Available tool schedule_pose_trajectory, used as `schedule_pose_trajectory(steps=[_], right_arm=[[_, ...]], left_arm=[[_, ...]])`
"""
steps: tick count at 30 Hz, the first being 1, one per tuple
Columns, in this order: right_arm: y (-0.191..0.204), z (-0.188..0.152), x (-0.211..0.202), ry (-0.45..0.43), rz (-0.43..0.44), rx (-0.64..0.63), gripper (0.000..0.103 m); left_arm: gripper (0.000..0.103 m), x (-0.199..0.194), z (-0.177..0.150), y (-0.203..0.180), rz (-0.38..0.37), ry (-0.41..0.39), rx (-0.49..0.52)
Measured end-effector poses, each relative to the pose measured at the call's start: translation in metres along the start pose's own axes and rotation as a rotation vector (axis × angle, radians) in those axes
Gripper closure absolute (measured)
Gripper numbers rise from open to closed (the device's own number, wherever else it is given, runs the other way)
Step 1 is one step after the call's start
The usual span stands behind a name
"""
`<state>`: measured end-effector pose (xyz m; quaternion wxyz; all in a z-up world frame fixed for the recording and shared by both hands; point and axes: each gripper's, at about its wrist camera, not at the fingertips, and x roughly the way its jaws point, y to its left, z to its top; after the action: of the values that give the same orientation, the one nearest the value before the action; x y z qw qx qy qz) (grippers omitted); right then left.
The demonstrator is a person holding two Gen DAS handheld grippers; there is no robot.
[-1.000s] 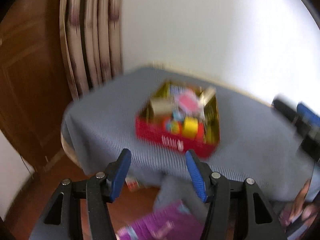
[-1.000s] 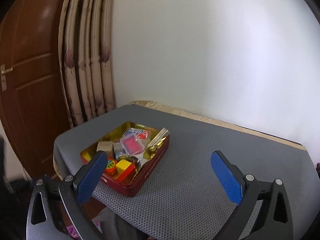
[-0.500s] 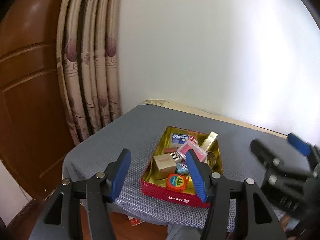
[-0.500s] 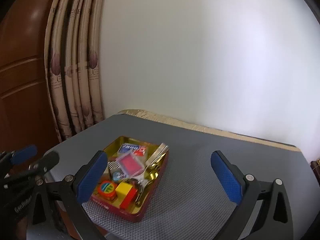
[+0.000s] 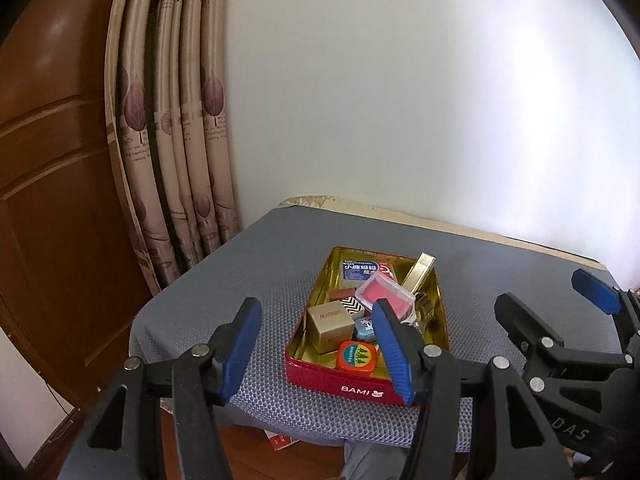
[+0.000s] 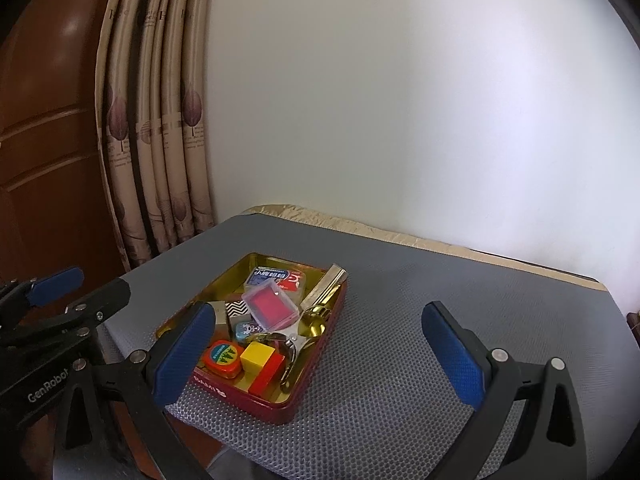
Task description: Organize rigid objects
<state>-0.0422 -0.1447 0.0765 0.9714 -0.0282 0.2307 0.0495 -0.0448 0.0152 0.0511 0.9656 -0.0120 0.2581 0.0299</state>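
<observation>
Left gripper (image 5: 316,344) finger hides red tin (image 5: 352,386) contents; table (image 6: 400,360) corner cropped

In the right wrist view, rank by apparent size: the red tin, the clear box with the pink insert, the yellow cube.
1. red tin, by far the largest
2. clear box with the pink insert
3. yellow cube, smallest, though it lies nearer the camera than the box

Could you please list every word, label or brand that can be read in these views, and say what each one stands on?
"BAMI": on the near wall of the red tin.
"GenRobot": on the left gripper's body.
"DAS": on the right gripper's body, the rest cut off.
Blue-and-white packet: characters too small to read.
Tan box: print too blurred.
Curtain: print too small.
</observation>
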Motion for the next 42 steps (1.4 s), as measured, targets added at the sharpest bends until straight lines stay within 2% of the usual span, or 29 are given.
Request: schedule_pose_trajectory(steps=[20,21,22,28,32,39,42], right_arm=[[0.004,-0.002,-0.001,0.013,0.023,-0.024,0.0],[0.005,-0.002,-0.001,0.015,0.02,-0.025,0.0],[0.005,-0.002,0.0,0.018,0.018,-0.026,0.0],[0.004,-0.004,0.003,0.029,0.01,-0.014,0.0],[0.005,-0.005,0.004,0.038,0.008,-0.012,0.0],[0.005,-0.006,0.006,0.05,0.009,-0.013,0.0],[0.004,-0.006,0.006,0.055,0.007,-0.011,0.0]], left_arm=[[0.044,0.009,-0.003,0.0,0.0,0.05,-0.026],[0.041,0.01,-0.003,0.0,0.003,0.05,-0.025],[0.033,0.011,-0.004,-0.001,0.006,0.055,-0.025],[0.019,0.019,-0.006,0.002,0.029,0.086,-0.041],[0.018,0.029,-0.011,0.002,0.026,0.126,-0.049],[0.018,0.024,-0.015,-0.003,0.044,0.058,-0.036],[0.018,0.026,-0.017,-0.005,0.057,0.058,-0.024]])
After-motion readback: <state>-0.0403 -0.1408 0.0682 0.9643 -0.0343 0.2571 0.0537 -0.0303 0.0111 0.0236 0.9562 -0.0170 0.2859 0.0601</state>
